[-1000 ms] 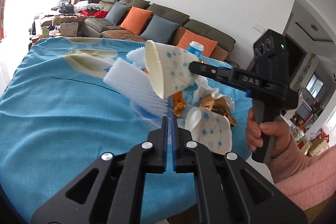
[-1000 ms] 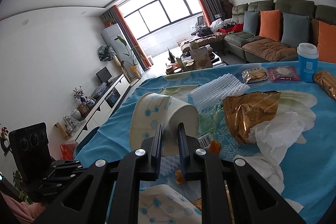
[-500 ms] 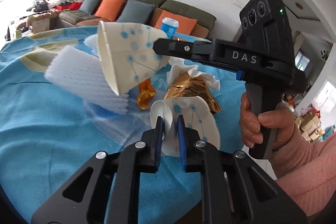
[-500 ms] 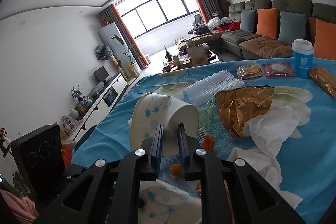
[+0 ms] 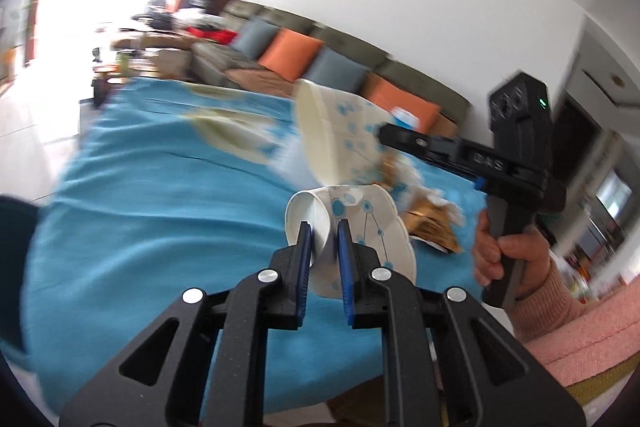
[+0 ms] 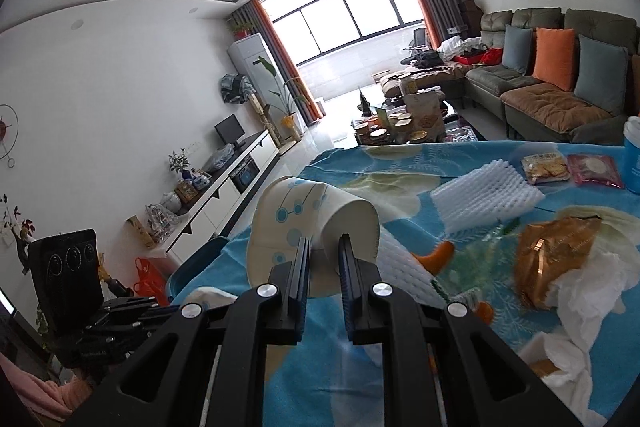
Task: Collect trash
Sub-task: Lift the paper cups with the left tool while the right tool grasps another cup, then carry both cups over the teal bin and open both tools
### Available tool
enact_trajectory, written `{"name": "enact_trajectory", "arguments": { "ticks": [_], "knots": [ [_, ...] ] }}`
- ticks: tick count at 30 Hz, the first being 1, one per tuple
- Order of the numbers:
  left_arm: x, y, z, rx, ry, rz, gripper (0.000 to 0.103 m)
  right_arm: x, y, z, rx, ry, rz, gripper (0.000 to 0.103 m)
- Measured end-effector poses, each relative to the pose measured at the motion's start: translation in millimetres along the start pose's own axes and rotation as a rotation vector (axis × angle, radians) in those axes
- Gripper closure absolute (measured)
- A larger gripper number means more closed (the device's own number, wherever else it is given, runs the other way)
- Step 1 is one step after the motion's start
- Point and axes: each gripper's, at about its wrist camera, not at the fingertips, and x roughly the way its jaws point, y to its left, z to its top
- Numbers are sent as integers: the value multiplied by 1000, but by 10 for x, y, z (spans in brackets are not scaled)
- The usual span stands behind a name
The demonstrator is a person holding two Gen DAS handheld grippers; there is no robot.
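Observation:
My left gripper [image 5: 323, 227] is shut on a crushed white paper cup with blue dots [image 5: 360, 227], held above the blue tablecloth [image 5: 160, 211]. My right gripper [image 6: 323, 241] is shut on a second blue-dotted paper cup [image 6: 304, 223], also lifted off the table; it also shows in the left wrist view [image 5: 340, 139]. On the table lie a white foam net [image 6: 484, 195], a gold wrapper [image 6: 552, 255], crumpled white tissue [image 6: 588, 295] and orange peel [image 6: 436, 255].
Two snack packets [image 6: 546, 167] and a blue cup [image 6: 634, 163] lie at the table's far side. A dark blue bin rim [image 6: 200, 259] shows beyond the table's left edge. A sofa with cushions [image 6: 560, 79] stands behind.
My left gripper has lifted its cup off the table and swung left. The right gripper keeps its cup raised and has shifted slightly left.

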Motion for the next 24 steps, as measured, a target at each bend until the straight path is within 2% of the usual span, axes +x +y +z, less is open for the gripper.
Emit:
{"name": "enact_trajectory", "arguments": {
  "ticks": [3, 9, 11, 12, 18, 19, 21, 22, 23, 24],
  "knots": [
    [-333, 333, 11, -59, -45, 113, 89, 256, 223, 68, -41, 31, 51, 90],
    [-943, 1006, -30, -167, -100, 277, 89, 792, 683, 162, -123, 108, 153, 90],
    [-1110, 1209, -65, -201, -115, 322, 89, 982, 829, 169, -142, 138, 188, 100],
    [-1180, 1304, -86, -218, -121, 347, 89, 1079, 898, 167, -146, 155, 205, 100],
    [-1419, 1741, -237, -314, -128, 412, 89, 1518, 1196, 96, -181, 245, 232, 99],
    [-1420, 1766, -260, -320, -126, 415, 89, 1523, 1184, 101, -172, 245, 235, 96],
    [-1422, 1819, -289, -331, -127, 414, 89, 1455, 1109, 128, -151, 218, 215, 84],
    [-1420, 1864, -302, -334, -128, 412, 89, 1425, 1042, 137, -137, 213, 192, 68],
    [-1431, 1881, -304, -337, -129, 412, 89, 1403, 988, 131, -121, 215, 173, 59],
    [-1422, 1903, -300, -339, -131, 412, 89, 1418, 896, 118, -105, 228, 159, 58]
  ]
}}
